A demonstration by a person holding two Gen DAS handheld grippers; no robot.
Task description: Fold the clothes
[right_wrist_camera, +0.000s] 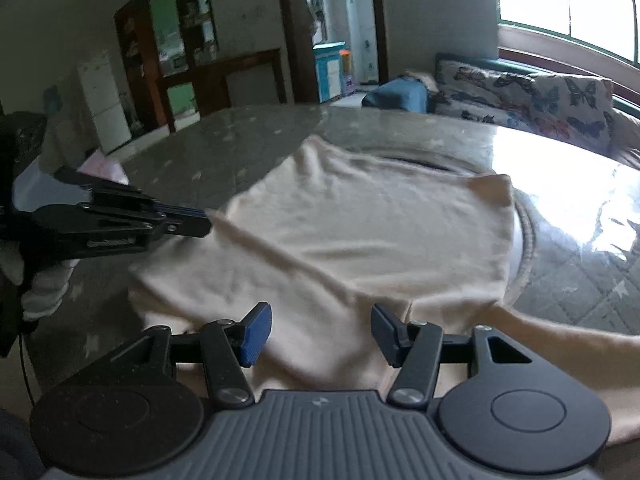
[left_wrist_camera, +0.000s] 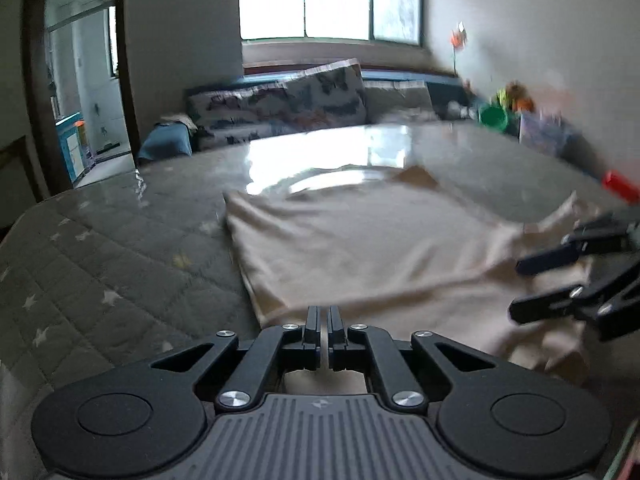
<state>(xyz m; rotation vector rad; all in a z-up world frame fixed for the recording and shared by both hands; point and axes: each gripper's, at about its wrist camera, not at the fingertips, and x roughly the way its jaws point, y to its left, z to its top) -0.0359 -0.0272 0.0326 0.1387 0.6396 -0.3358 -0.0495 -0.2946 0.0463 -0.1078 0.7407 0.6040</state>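
A cream garment (left_wrist_camera: 360, 240) lies spread on the table, partly folded over itself; it also shows in the right wrist view (right_wrist_camera: 360, 232). My left gripper (left_wrist_camera: 325, 316) is shut on the garment's near edge; in the right wrist view (right_wrist_camera: 200, 222) it pinches that edge at the left. My right gripper (right_wrist_camera: 318, 334) is open, its jaws apart just above the garment's near hem; in the left wrist view (left_wrist_camera: 524, 288) it hovers over the right side of the cloth.
The table (left_wrist_camera: 100, 248) has a quilted star-pattern cover under a glossy sheet. A butterfly-print sofa (left_wrist_camera: 288, 104) stands behind it under the window. Toys and a green cup (left_wrist_camera: 494, 116) sit at the far right. A doorway (left_wrist_camera: 84, 92) is at the left.
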